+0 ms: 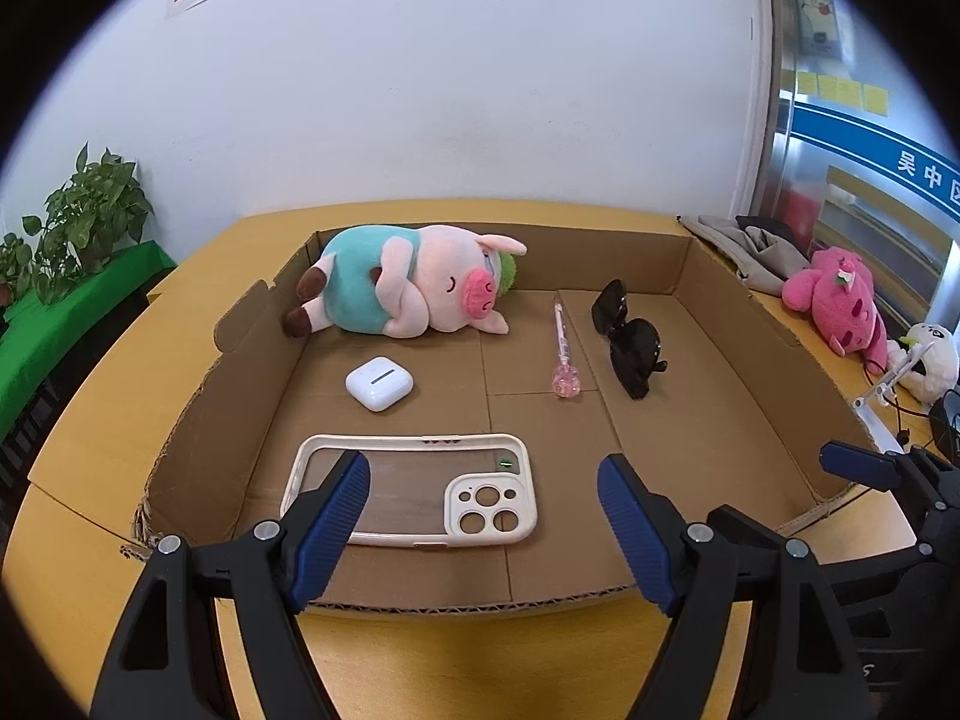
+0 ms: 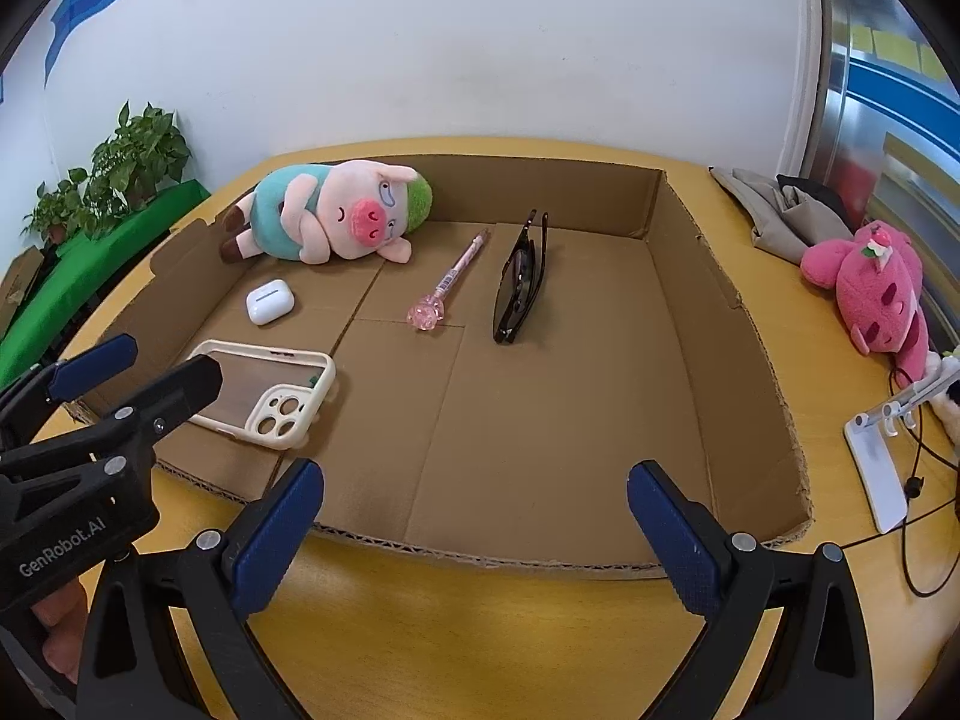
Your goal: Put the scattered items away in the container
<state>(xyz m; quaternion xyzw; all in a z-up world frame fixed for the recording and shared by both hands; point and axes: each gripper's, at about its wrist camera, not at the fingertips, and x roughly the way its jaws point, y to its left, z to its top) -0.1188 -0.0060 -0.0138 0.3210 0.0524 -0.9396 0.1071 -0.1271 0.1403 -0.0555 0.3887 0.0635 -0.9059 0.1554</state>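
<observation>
A shallow cardboard box [image 1: 744,348] [image 2: 708,324] lies on the yellow table. Inside lie a pig plush [image 1: 408,288] [image 2: 324,216], a white earbud case [image 1: 379,383] [image 2: 270,301], a cream phone case [image 1: 420,489] [image 2: 270,393], a pink pen [image 1: 563,354] [image 2: 450,279] and folded black sunglasses [image 1: 630,342] [image 2: 521,282]. My left gripper [image 1: 483,516] is open and empty, over the box's near edge by the phone case. My right gripper [image 2: 474,531] is open and empty, at the box's near edge. The left gripper also shows in the right wrist view [image 2: 138,360].
A pink plush [image 1: 840,306] [image 2: 876,294], a white plush [image 1: 930,360], grey cloth [image 1: 744,246] [image 2: 780,204] and a white phone stand [image 2: 882,456] with cables sit on the table right of the box. Potted plants [image 1: 84,222] stand at the left.
</observation>
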